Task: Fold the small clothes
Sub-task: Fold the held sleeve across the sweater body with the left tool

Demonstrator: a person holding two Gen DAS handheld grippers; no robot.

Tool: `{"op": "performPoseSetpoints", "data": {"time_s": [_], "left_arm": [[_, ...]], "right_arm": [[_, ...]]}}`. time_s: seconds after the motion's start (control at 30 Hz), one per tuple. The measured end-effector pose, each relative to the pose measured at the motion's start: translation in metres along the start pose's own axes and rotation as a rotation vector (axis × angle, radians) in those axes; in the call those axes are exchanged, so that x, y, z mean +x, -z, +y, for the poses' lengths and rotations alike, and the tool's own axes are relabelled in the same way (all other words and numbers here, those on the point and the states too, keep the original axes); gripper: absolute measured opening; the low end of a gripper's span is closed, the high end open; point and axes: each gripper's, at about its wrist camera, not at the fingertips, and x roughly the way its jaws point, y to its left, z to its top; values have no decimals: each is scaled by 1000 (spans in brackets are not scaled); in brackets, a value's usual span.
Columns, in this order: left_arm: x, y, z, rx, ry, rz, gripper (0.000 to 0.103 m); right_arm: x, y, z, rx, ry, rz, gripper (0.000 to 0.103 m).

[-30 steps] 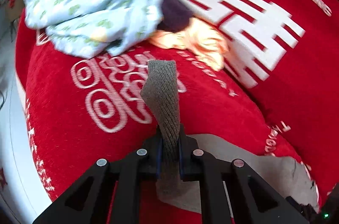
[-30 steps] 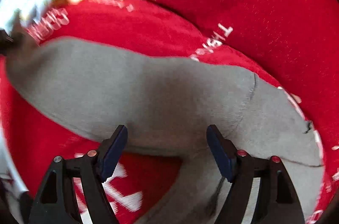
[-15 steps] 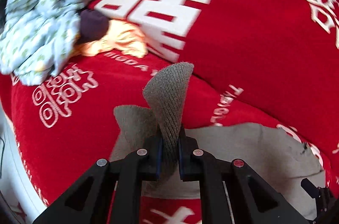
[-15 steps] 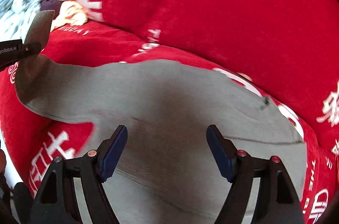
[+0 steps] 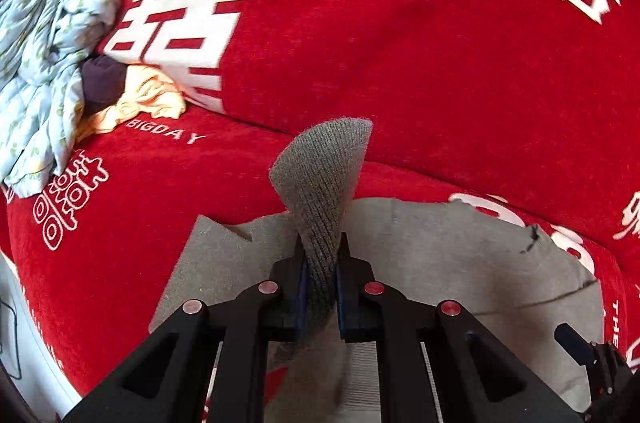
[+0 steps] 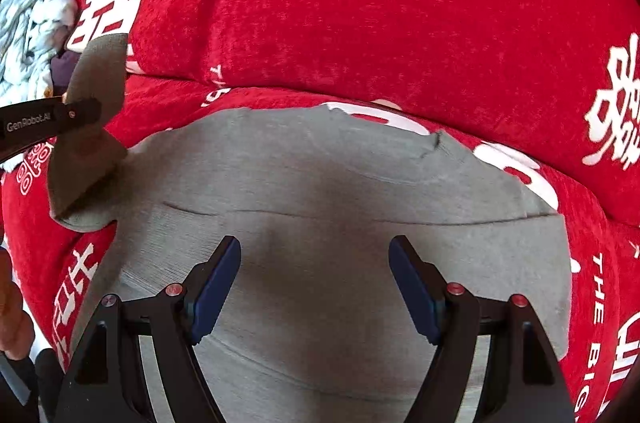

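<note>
Right now, from beside the sofa:

Left gripper: the left gripper (image 5: 320, 287) is clenched on the ribbed cuff (image 5: 324, 183) of the grey garment's sleeve, black fingers pressed flat against the knit on both sides. The cuff stands up out of the jaws and curls over toward 1 o'clock.

Same gripper, other view: in the right wrist view it enters at 9 o'clock, a black finger (image 6: 48, 121) lettered "GenRobot.AI", with the sleeve end draped above and below it.

Right gripper: the right gripper (image 6: 316, 283) is released, its blue-padded fingers (image 6: 216, 279) spread wide apart with nothing between them. It hovers over the lower body of the garment; I cannot tell whether the pads touch the cloth.

Grey garment: the grey garment (image 6: 320, 191) lies spread on the seat of the red sofa cover (image 5: 400, 43), filling the middle of the right wrist view. A long seam or fold line runs across it from 9 to 3 o'clock. Its far edge sits just short of the backrest crease.

Folded sleeve: the sleeve lies over the left part of the body panel (image 5: 224, 255), a notched corner showing at 10 o'clock from the left gripper.

Other clothes: a pale blue printed bundle (image 5: 44, 63) sits at 9 to 10 o'clock in the left wrist view, with a dark purple piece (image 5: 102, 83) and a peach cloth (image 5: 148, 99) touching it, all well apart from the grey garment.

Sofa cover: white characters and the words "BIGDAY" are printed on the red fabric.
</note>
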Motion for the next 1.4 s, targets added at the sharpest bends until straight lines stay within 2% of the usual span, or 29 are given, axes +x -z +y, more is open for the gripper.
{"op": "performPoseSetpoints", "data": {"time_s": [0.53,0.83,1.13,1.4], "left_arm": [[-43,17,-139,201,75,-38,12],[-56,38,-197,293,92,-40,12],[-37,74,-240,370,91,31,12],[-20,98,-267,404,131,94,12]], "right_arm": [[-36,20,-87,105,7,-60,79],[-44,33,-127,171,-5,-81,79],[-44,52,-159,231,-10,-81,79],[-48,67,-184,279,-9,-91,79]]}}
